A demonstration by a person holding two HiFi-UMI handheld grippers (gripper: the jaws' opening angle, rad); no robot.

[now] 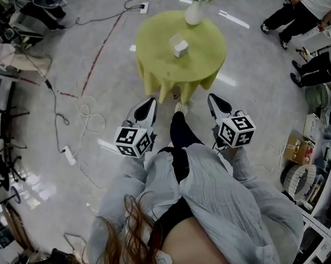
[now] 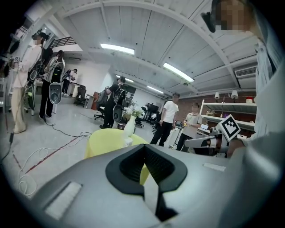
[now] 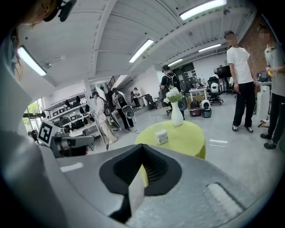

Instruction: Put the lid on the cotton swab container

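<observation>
The cotton swab container (image 1: 179, 46) is a small pale box on the round table with the yellow cloth (image 1: 157, 53); it also shows in the right gripper view (image 3: 162, 136). I cannot tell its lid apart from it. My left gripper (image 1: 150, 103) and right gripper (image 1: 214, 98) are held near the person's waist, well short of the table. Both point toward the table. In the left gripper view the jaws (image 2: 144, 148) are closed together with nothing between them. The right gripper (image 3: 141, 148) is shut and empty in the same way.
A white vase with flowers (image 1: 194, 11) stands at the table's far edge. Cables (image 1: 86, 112) trail over the floor at left. People (image 1: 297, 10) stand at the far right. Shelves and boxes (image 1: 299, 150) line the right side.
</observation>
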